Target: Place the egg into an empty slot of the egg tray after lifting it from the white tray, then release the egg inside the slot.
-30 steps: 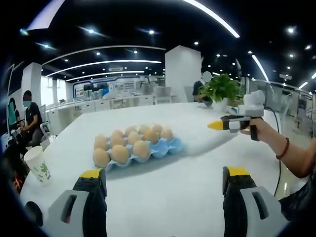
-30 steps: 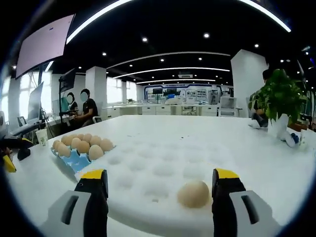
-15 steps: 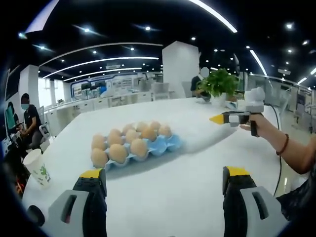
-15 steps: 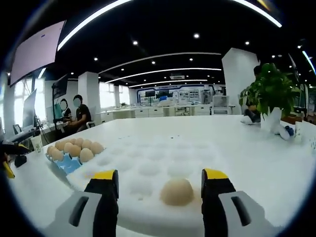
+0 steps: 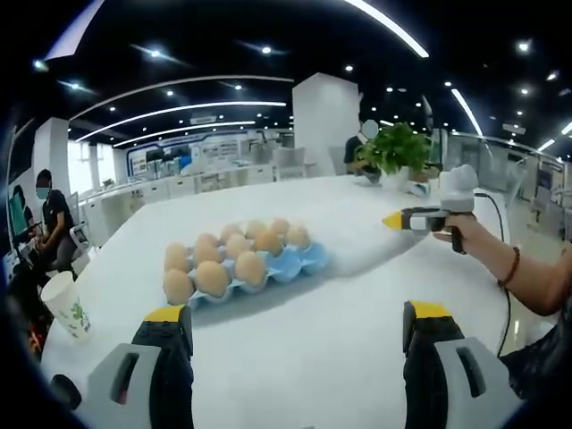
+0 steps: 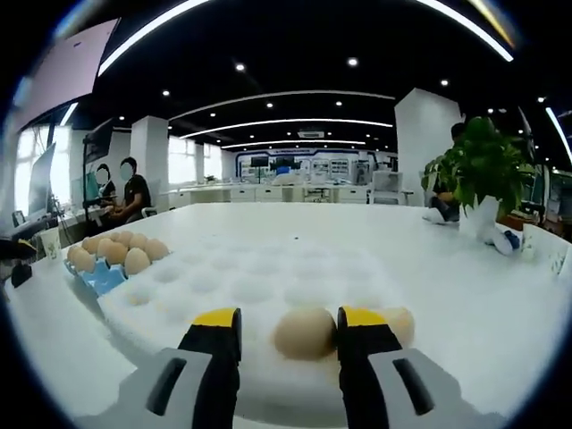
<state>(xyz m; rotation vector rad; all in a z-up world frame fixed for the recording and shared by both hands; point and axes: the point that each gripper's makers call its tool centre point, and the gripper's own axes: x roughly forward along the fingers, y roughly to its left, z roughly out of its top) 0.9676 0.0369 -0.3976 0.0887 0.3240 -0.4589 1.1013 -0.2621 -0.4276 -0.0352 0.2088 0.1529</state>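
grasp step: my right tongs [image 6: 288, 335] bracket the egg [image 6: 305, 332] on the white tray [image 6: 259, 290], seemingly touching, left tongs [image 5: 295, 335] apart; next clamp, lift toward blue egg tray [image 5: 299, 261].

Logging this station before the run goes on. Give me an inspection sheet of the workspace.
Surface: white table, bare in front of the left gripper.
Job's things: blue egg tray, mostly filled, empty slots at its right end; white tray; one egg between the right gripper's jaws, second egg just right of it.
Clutter: paper cup at the table's edge; potted plant.
Grippers: left gripper open over the table; right gripper closing around the egg, contact not clear.
Cables: one cable hanging near the person's arm.
Surroundings: open office, ceiling lights, seated people.
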